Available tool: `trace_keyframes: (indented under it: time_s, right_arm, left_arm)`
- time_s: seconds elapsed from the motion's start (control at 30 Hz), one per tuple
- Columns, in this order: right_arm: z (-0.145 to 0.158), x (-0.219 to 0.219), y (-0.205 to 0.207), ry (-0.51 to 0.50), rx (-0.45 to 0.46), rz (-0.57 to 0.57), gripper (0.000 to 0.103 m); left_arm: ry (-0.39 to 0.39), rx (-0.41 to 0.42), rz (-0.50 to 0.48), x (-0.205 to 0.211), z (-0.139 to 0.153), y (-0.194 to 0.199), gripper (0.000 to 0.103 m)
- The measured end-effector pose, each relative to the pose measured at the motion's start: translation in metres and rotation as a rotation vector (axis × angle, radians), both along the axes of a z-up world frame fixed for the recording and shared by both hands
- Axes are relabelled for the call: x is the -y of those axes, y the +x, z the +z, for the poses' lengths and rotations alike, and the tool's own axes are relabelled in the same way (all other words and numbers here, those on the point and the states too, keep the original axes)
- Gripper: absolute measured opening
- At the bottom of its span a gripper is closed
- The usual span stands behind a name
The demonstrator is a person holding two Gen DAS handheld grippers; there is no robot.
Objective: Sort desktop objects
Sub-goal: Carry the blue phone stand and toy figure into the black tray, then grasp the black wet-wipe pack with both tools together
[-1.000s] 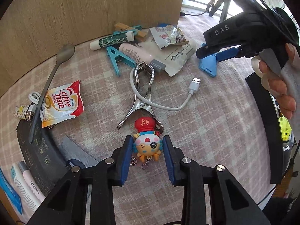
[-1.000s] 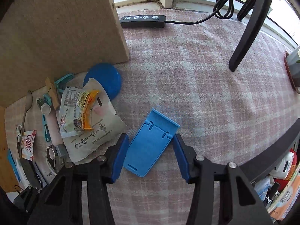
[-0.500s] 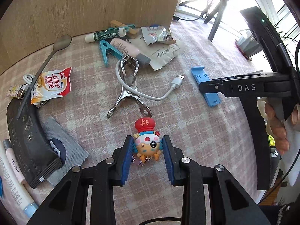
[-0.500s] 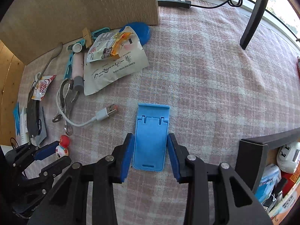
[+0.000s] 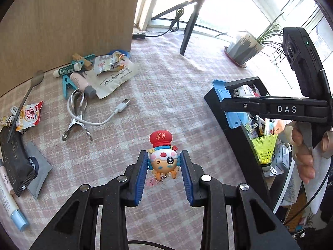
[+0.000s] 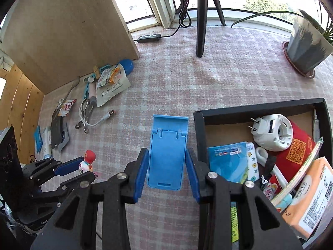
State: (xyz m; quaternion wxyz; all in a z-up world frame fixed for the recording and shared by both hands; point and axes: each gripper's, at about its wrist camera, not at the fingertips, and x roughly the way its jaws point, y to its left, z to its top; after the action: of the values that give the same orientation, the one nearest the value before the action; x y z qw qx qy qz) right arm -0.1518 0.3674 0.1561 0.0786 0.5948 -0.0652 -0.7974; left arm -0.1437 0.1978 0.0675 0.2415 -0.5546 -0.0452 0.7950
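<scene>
My left gripper is shut on a cartoon pirate keychain figure with a red hat and holds it above the checked cloth; it also shows in the right wrist view. My right gripper is shut on a blue folding phone stand and holds it in the air beside the left rim of a black box. In the left wrist view the stand hangs over the box's corner.
The box holds a white plug adapter, a red pack, a blue booklet and a shuttlecock. On the cloth at the left lie a USB cable, metal clamp, Coffee-mate sachet, spoon, lip balm and packets. A plant pot and tripod stand behind.
Both grippers have lifted their objects off the cloth and moved right toward the black box. The phone stand now hangs at the box's rim; the figure is higher above the cloth.
</scene>
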Motion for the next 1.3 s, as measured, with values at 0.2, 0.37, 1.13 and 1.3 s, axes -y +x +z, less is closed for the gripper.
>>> trace_keyframes:
  time_s: [0.2,0.37,1.13,1.3]
  right_arm:
    - [0.006,-0.103,-0.01,0.072,-0.049,-0.164,0.035]
    - [0.009,-0.164,-0.009,0.108,-0.06,-0.274,0.035]
    - [0.025,-0.081,-0.022,0.069,-0.108,-0.042,0.046]
    - [0.004,0.005,-0.024,-0.005,-0.077,0.138,0.046]
  left_arm:
    - [0.057,-0.026,-0.167,-0.09,0.027,0.011,0.03]
    - [0.073,-0.043,-0.257,-0.16,0.037,0.011,0.03]
    - [-0.018,-0.009,0.073,-0.053,0.036,-0.017,0.044]
    - [-0.036,0.029,0.297,0.053,0.018,-0.017,0.044]
